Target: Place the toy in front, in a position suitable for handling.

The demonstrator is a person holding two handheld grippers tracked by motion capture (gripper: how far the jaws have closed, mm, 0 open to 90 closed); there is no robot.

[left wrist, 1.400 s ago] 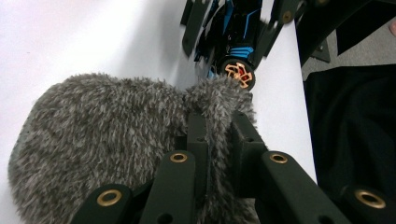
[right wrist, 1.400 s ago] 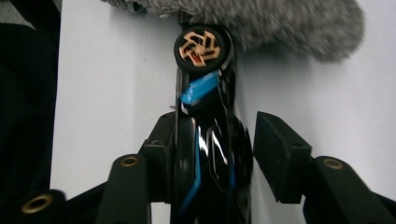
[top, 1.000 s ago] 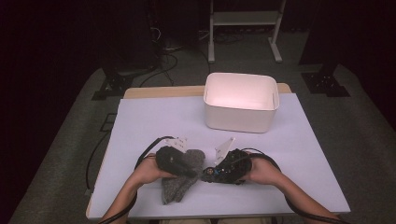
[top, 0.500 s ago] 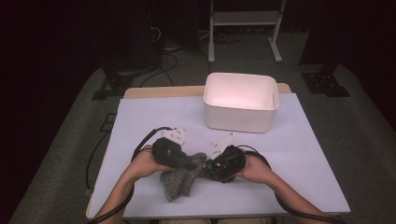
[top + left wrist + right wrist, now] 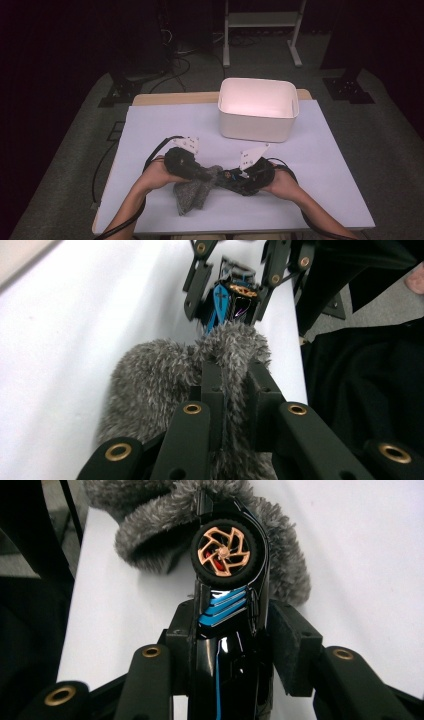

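Note:
A grey fuzzy cloth [image 5: 191, 194] lies partly on the white table [image 5: 165, 125], with one end lifted. My left gripper [image 5: 208, 176] is shut on that raised end; in the left gripper view its jaws pinch a fold of the cloth [image 5: 150, 385] at the left gripper [image 5: 232, 372]. My right gripper [image 5: 231, 180] is shut on a black toy car [image 5: 239, 179] with blue stripes. In the right gripper view, the right gripper [image 5: 232, 632] clamps the car's body, and a gold-spoked wheel of the toy car [image 5: 224, 554] points forward. The cloth [image 5: 145, 515] wraps around the car's front end.
A white plastic bin [image 5: 257, 125] stands open at the back of the table, right of centre. Bare table surface lies to the left and right of the hands. Cables trail from both grippers toward the table's near edge.
The left gripper has shifted a little left and up, pulling the cloth's end off the table. The right gripper and the car have stayed nearly in place.

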